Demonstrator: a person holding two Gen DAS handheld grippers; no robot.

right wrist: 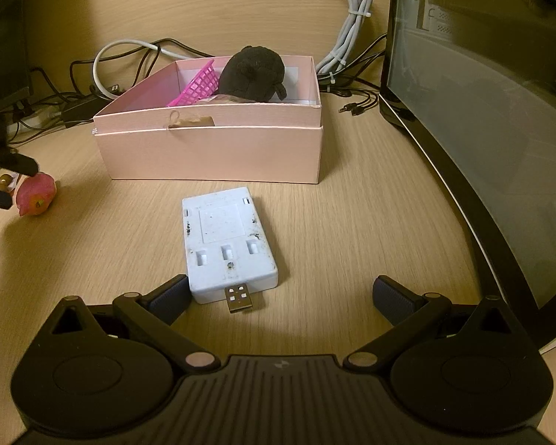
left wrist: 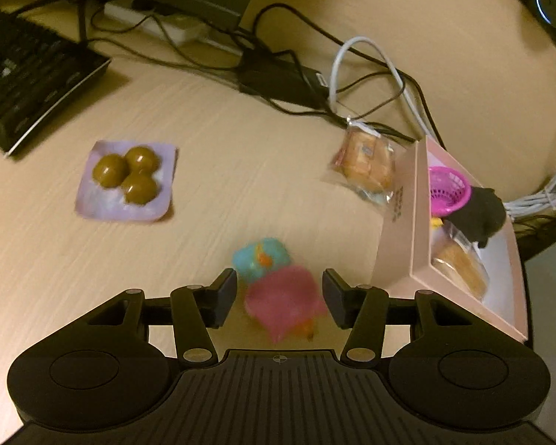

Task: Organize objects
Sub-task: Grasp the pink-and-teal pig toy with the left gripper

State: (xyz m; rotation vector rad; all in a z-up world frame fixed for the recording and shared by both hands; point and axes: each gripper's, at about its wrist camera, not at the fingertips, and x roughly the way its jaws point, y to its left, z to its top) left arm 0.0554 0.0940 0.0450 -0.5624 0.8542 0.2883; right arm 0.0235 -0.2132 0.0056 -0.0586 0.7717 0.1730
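Though unseen from L cam, white USB hub (right wrist: 228,243) between wide-open R gripper (right wrist: 280,294) fingers; L gripper (left wrist: 280,296) open round pink toy (left wrist: 283,298).

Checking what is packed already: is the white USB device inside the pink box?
No, the white USB device lies on the table in front of the pink box, between the open right gripper fingers.

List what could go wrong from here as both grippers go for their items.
1. The pink soft toy sits between the left gripper fingers, touching a blue toy; closing may knock the blue one away.
2. The white flat USB adapter lies off-centre, near one finger of the open right gripper; a grasp may twist it.
3. The pink cardboard box is already crowded by a black plush and a magenta basket.
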